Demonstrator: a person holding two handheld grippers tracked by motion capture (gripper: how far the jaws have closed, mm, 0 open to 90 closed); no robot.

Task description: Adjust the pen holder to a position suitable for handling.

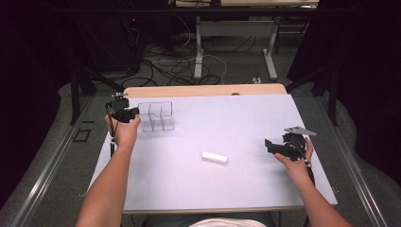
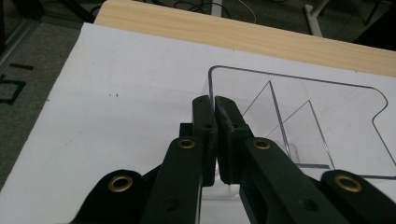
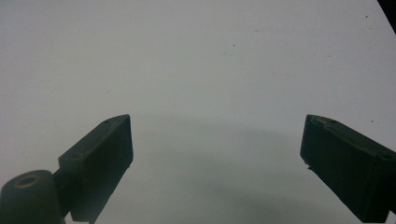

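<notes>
Left gripper (image 2: pixel 215 109): clamped on wall of clear acrylic organizer (image 1: pixel 158 116). Right gripper (image 3: pixel 217 154): jaws apart, empty. White block (image 1: pixel 214 157): lying on table (image 1: pixel 179 179), not yet picked up; compartments empty

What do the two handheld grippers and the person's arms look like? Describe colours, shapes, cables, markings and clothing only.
Both are black. The left gripper has two flat, slim jaws on linked bars with brass-coloured rivets, and a dark cable trails from it. The right gripper has blocky black pads and carries a grey three-cornered plate on top. The forearms are bare, with no sleeves in sight.
</notes>
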